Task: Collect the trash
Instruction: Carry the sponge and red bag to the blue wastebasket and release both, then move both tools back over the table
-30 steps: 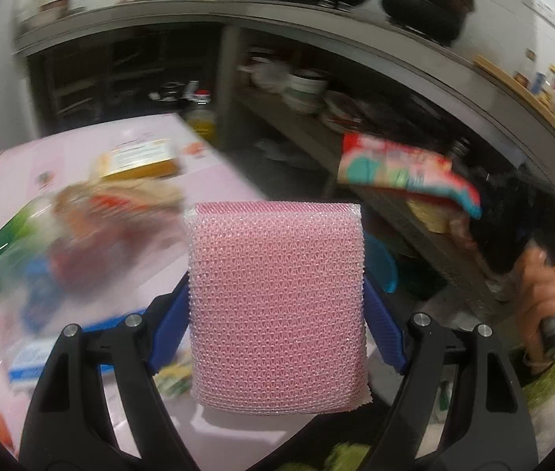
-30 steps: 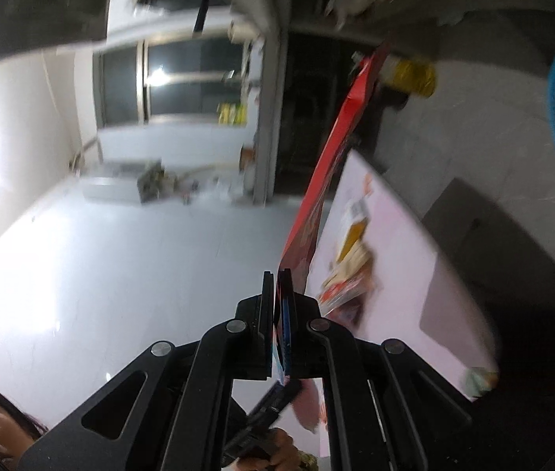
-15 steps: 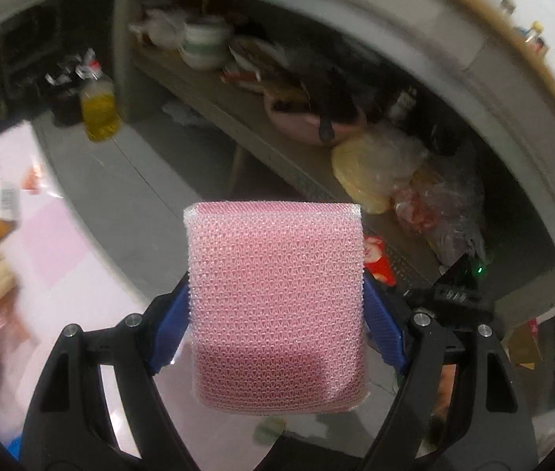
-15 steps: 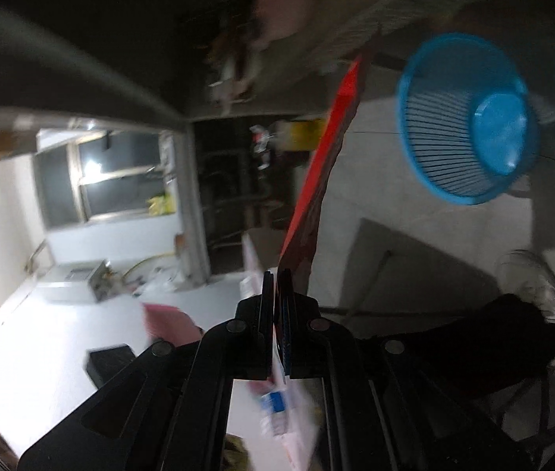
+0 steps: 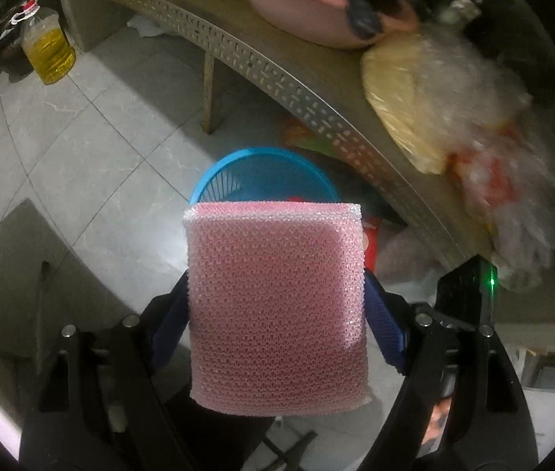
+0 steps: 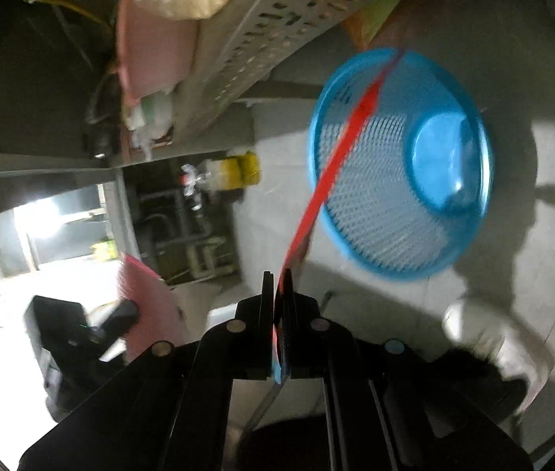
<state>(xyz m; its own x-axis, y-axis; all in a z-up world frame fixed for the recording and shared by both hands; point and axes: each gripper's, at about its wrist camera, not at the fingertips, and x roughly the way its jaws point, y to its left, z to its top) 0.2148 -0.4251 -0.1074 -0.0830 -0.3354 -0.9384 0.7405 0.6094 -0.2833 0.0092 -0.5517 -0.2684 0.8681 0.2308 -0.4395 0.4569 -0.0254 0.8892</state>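
Over the blue basket (image 5: 261, 174) on the tiled floor (image 5: 93, 145), both grippers carry trash ready for dropping. The left gripper (image 5: 277, 306) has its jaws spread wide around a pink mesh sponge (image 5: 277, 302), the blue pads pressing its 2 sides; they have just been opening a little further, yet the sponge sits between them. It points steeply down, with the basket's rim showing just past the sponge's far edge. The right gripper (image 6: 276, 314) has its jaws nearly pressed together, pinching a thin red wrapper (image 6: 340, 157) edge-on; they have just been loosening slightly, though the wrapper is still caught between them. The wrapper's free end reaches across the basket's mouth.

The step in hand looks like the drop into the basket. Next, each gripper likely needs to be centred over the opening and its jaws let go, 1 after the other.

Room is tight on 1 side: a perforated metal shelf (image 5: 316, 90) with a pink basin (image 5: 297, 4) and plastic bags (image 5: 473, 117) overhangs close beside the basket, and its leg (image 5: 208, 90) stands near. The person's shoe (image 6: 485, 333) is near the basket in the right view. Open floor lies toward the oil bottle (image 5: 48, 43), well apart.
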